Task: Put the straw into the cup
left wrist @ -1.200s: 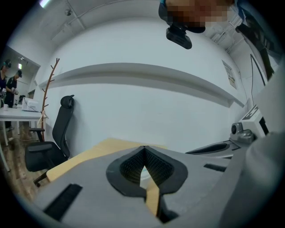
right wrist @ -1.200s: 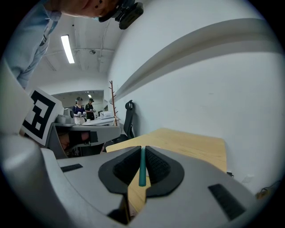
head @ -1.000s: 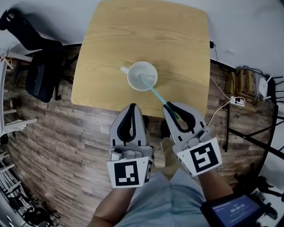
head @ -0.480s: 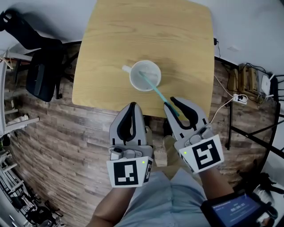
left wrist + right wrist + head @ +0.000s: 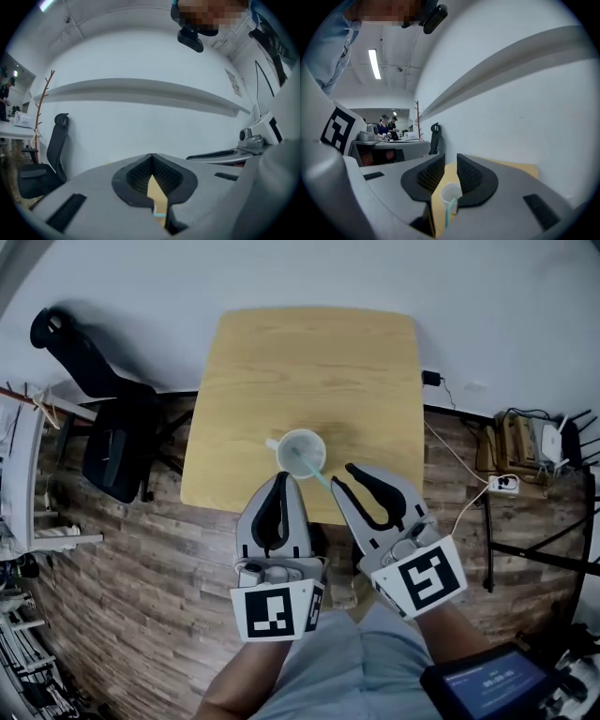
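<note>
Right gripper (image 5: 343, 476) open, empty, closer one: straw (image 5: 310, 468) sits in cup (image 5: 301, 452) nr table's (image 5: 309, 371) front edge, top leaning toward it; left gripper (image 5: 279, 477) closed, empty.

I am not seeing any words or numbers clear enough to read. The left cube (image 5: 272, 612), sitting on the left gripper (image 5: 279, 480), is showing a black-and-white square pattern. The right cube (image 5: 427, 577), on the right gripper (image 5: 344, 477), is showing a different one. These are shapes, not letters. Low at the right of the head view, a small blue screen (image 5: 492, 681) is glowing with tiny white print, too small to read. In the left gripper view a pale sheet (image 5: 233, 82) is hanging on the wall (image 5: 140, 56). It may be a sign, but its print is just a blur.
</note>
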### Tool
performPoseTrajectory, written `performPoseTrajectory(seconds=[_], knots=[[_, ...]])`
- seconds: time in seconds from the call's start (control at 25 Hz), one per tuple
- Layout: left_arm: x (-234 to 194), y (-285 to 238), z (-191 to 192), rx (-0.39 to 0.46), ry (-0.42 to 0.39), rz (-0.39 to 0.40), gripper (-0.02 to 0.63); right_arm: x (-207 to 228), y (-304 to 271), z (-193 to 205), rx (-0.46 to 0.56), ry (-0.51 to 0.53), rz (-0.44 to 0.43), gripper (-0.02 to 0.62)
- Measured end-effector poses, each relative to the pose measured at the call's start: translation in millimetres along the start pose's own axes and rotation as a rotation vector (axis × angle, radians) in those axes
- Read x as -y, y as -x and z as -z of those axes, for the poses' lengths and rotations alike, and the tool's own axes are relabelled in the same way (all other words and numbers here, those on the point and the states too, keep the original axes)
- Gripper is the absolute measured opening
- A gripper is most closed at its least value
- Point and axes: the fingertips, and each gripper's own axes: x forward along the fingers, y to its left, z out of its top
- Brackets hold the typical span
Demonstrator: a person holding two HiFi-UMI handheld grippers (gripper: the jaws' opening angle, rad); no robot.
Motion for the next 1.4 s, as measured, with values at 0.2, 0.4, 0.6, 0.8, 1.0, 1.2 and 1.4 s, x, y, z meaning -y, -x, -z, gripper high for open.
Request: performPoseTrajectory(seconds=[0.2, 0.4, 0.6, 0.8, 1.0, 1.2, 1.4], knots=[[15, 6, -55, 0.115, -0.053, 0.024, -0.003, -5, 10, -57, 0.105, 0.073, 0.017, 0.039], [22, 14, -94, 0.198, -0.083, 0.033, -0.003, -10, 16, -97, 0.184, 0.126, 0.042, 0.007], [27, 20, -112, 0.249, -0.099, 0.04, -0.003, -14, 16, -116, 0.213, 0.164, 0.053, 0.002], [24, 22, -120, 0.274, -0.109, 0.034, -0.003, -19, 11, -125, 0.23, 0.191, 0.042, 0.0], [18, 20, -124, 0.271, -0.113, 0.01, -0.003, -22, 5, -129, 0.241, 0.205, 0.028, -0.002], [12, 22, -123, 0.29, -0.105, 0.002, -0.003, -27, 0, -130, 0.251, 0.207, 0.016, -0.002], [6, 20, -123, 0.286, -0.092, -0.012, -0.003, -28, -6, -127, 0.243, 0.203, 0.009, -0.002]])
